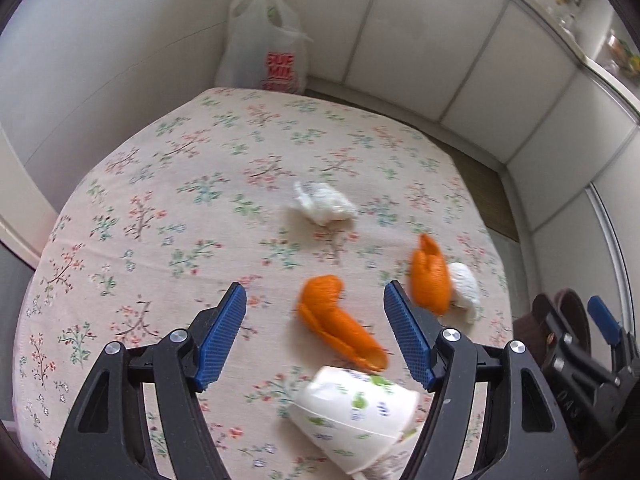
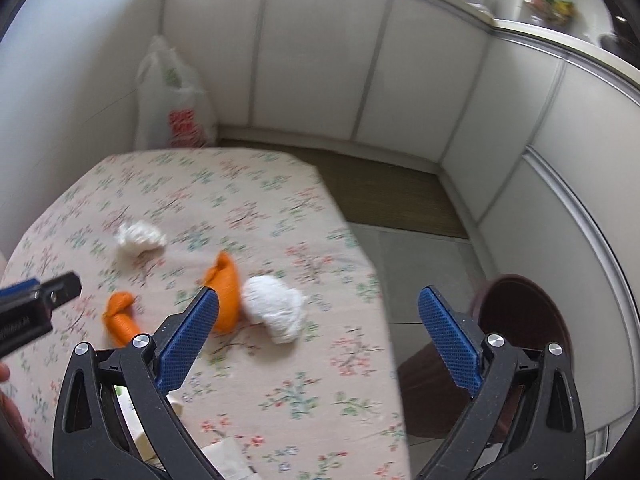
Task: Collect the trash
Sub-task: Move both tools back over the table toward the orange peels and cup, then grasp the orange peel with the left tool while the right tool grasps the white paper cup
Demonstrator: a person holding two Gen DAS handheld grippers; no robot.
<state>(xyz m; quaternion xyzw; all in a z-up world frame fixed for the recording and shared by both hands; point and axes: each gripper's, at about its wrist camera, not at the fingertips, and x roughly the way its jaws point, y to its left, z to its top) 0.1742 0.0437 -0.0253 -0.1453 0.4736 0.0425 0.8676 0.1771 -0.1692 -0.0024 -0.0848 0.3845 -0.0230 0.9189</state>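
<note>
Trash lies on a floral tablecloth [image 1: 168,200]. In the left wrist view a long orange peel [image 1: 336,320] lies between the spread blue pads of my left gripper [image 1: 315,304], which is open above it and touches nothing. A crushed white paper cup [image 1: 356,412] lies nearer the camera. A second orange peel [image 1: 430,276] leans on a white tissue wad [image 1: 466,288], and another tissue [image 1: 324,202] lies farther back. My right gripper [image 2: 320,304] hangs open over the table's right edge, empty, with the second peel [image 2: 226,292] and the tissue wad [image 2: 276,306] just beyond its left pad.
A white plastic bag [image 1: 264,44] with red print stands on the floor past the table's far edge. A dark brown round bin [image 2: 520,320] stands on the floor right of the table. White wall panels ring the space. A hand [image 2: 6,408] shows at the left edge.
</note>
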